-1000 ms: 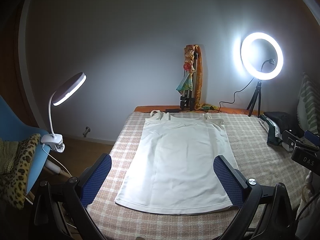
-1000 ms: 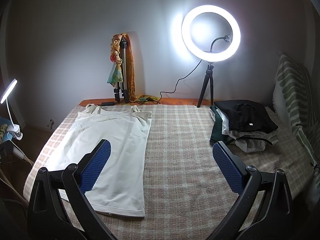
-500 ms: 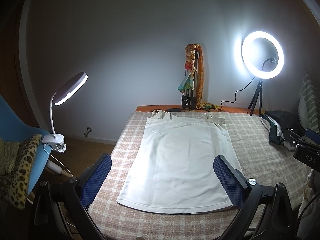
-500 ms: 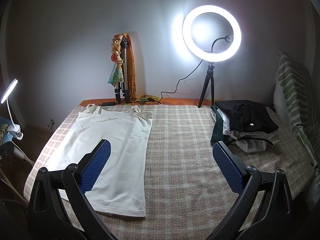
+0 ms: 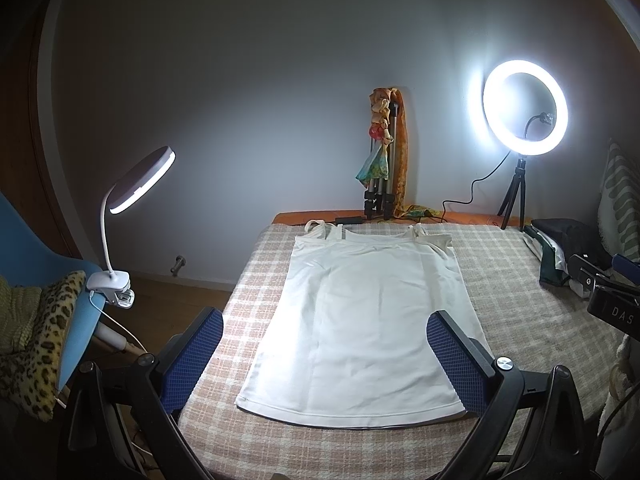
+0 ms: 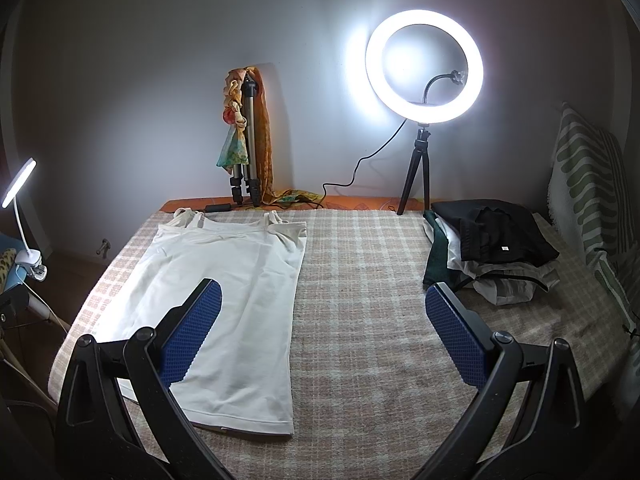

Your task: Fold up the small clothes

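One white sleeveless cotton vest with thin shoulder straps (image 5: 368,320) lies flat and face-up on the left half of the bed, straps toward the wall and hem toward the cameras, on a beige-and-pink checked woven blanket (image 6: 360,300). It looks light, thin and limp: it should drape and sag wherever it is lifted, and a single layer could peel away from the one beneath if pinched too shallowly. The knit does not look slippery, and nothing about it is fragile. The likeliest places to take hold, by my reading, are the two hem corners or the two side seams, one per gripper, pinching both layers together so the fold comes over evenly; the narrow straps would stretch and twist.

Both tools hang above the bed, touching nothing. The left gripper (image 5: 326,354) has its blue textured fingers (image 5: 192,354) spread wide, framing the lower part of the vest between them. The right gripper (image 6: 320,326) is spread just as wide, its left finger over the vest's right portion and the other over bare blanket; neither holds anything.

Further out, a heap of dark and pale garments (image 6: 488,248) sits at the right of the bed beside a green-striped pillow (image 6: 588,184). Against the wall stand a lit ring light on a small tripod (image 6: 424,66) and a folded silver tripod draped with coloured scarves (image 6: 248,136); a white clip-on lamp (image 5: 136,184) grips a blue chair (image 5: 48,272) at the left
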A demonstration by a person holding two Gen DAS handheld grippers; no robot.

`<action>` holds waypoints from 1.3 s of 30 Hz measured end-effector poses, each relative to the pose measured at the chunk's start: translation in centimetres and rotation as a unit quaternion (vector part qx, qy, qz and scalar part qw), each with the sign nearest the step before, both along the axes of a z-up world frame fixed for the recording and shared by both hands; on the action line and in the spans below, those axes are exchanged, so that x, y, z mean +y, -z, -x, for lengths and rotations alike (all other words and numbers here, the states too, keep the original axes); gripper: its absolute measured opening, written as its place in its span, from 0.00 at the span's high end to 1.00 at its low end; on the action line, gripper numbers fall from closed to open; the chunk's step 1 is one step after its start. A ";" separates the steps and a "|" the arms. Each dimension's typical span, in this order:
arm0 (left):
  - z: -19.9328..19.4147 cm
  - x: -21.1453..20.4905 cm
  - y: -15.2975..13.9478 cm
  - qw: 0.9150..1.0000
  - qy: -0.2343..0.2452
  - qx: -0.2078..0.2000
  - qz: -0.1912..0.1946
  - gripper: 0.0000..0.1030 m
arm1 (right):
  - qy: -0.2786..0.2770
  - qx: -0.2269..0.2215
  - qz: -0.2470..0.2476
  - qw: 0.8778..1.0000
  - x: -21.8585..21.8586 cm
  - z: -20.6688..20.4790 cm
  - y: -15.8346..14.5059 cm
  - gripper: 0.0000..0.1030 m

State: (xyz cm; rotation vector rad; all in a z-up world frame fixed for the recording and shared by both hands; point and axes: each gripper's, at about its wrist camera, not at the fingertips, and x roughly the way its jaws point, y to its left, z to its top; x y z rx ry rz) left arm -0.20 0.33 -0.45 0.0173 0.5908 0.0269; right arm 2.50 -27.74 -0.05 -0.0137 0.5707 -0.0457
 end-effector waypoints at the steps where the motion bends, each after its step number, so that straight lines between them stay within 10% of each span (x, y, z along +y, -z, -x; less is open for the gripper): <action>1: 0.0 0.0 0.0 1.000 0.000 0.000 0.000 0.00 | 0.000 0.000 0.000 1.000 0.0 0.0 0.0 0.00; 39: -1.8 4.6 1.1 0.999 0.000 0.006 0.032 0.01 | -0.063 0.023 -0.067 0.996 1.7 -5.0 0.7 0.00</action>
